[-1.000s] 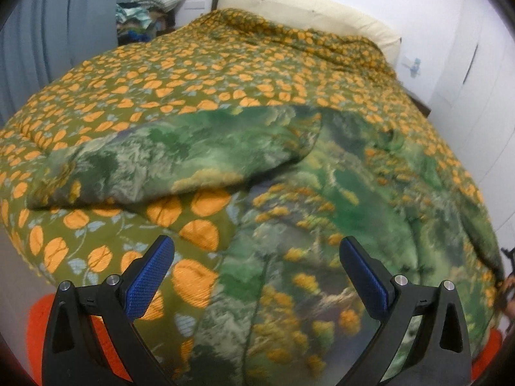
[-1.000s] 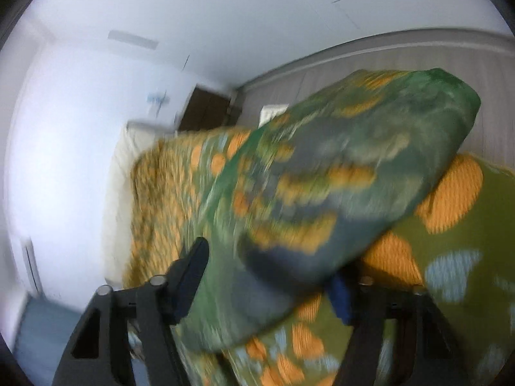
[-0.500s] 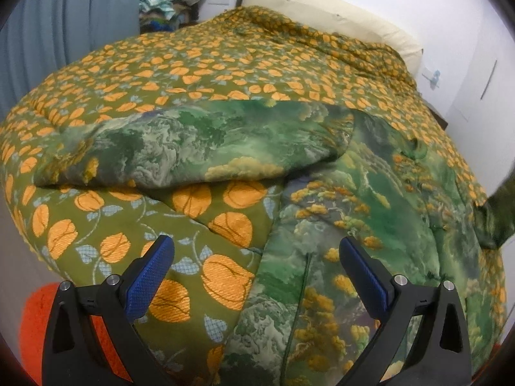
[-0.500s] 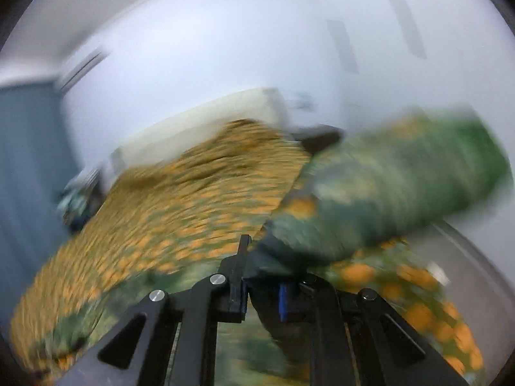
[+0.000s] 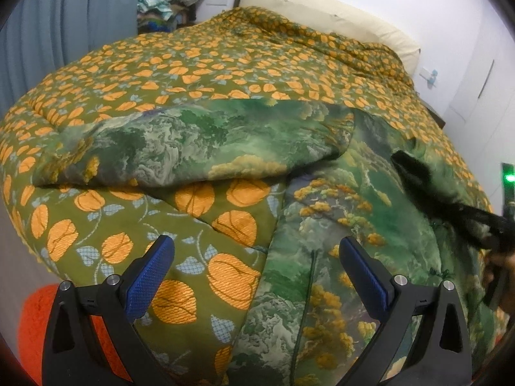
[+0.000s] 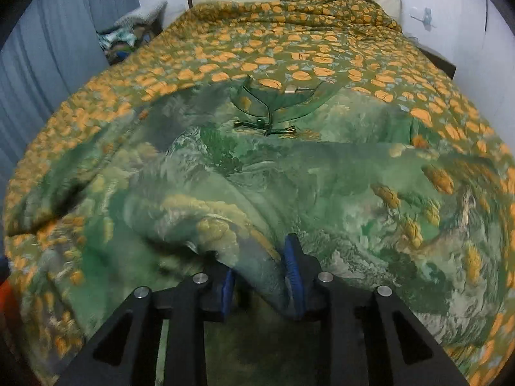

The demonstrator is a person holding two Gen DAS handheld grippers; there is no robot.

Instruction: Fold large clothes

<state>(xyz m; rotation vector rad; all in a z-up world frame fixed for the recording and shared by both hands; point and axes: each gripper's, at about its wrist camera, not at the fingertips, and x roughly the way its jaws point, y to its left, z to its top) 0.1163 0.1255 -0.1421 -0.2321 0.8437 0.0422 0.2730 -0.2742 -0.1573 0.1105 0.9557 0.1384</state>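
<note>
My right gripper (image 6: 259, 268) pinches a fold of the green garment (image 6: 289, 177), which lies across the centre of the frame on the bedspread (image 6: 289, 48); my left gripper (image 5: 254, 263) hangs spread, lower centre; I'd lay this fold flat, edges aligned, before letting go.

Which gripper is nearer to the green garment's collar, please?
Right. The right gripper is shut on the garment below its collar; the left gripper hovers open at the bed's foot, off the garment's side.
</note>
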